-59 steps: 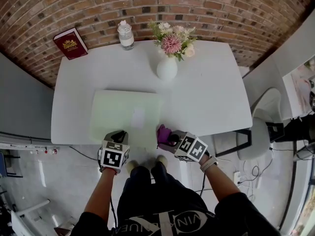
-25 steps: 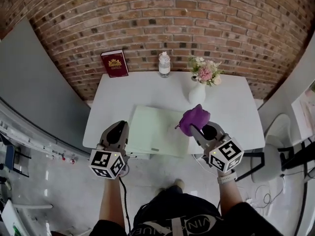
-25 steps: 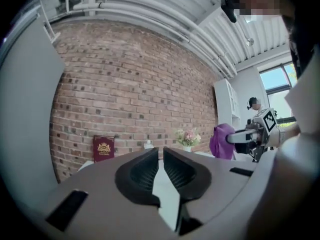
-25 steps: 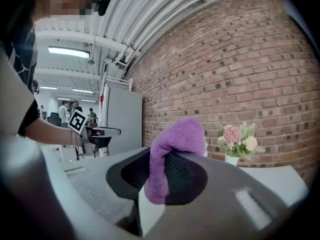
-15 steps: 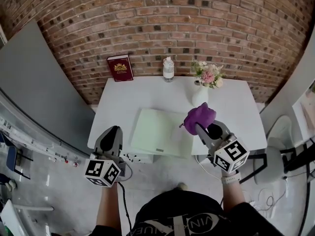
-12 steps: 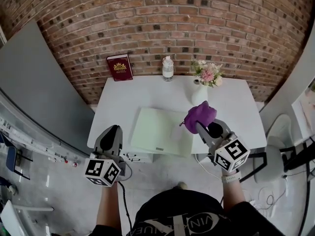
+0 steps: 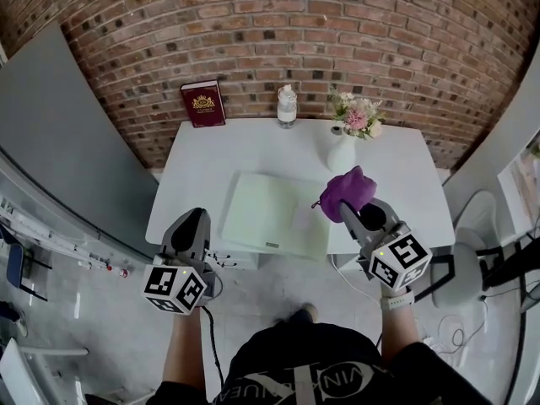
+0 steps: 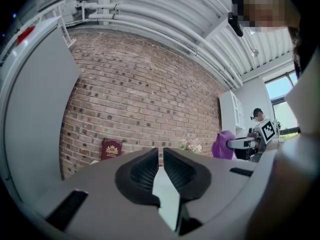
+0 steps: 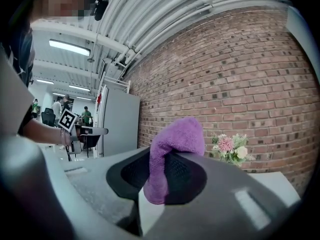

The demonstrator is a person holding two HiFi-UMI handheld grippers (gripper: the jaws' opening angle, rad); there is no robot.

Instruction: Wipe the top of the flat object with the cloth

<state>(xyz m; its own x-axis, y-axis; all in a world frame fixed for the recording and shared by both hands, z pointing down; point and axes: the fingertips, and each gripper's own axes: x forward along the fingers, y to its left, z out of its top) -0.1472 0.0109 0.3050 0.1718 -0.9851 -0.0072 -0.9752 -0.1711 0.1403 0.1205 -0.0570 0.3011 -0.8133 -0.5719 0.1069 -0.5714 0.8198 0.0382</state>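
Beside green flat object [image 7: 270, 213], right hand-held gripper [image 7: 346, 207] clamps cloth [image 9: 175, 139], left hand-held gripper [image 8: 161, 156] closed.

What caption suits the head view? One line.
Right gripper holds purple cloth near the green flat object on a white table.

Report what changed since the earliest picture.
The right gripper carried the purple cloth from the near edge of the table up and forward, beside the right edge of the flat object. The left gripper shifted left of it. Cloth still clamped, left jaws shut and empty; book, bottle, vase unmoved.
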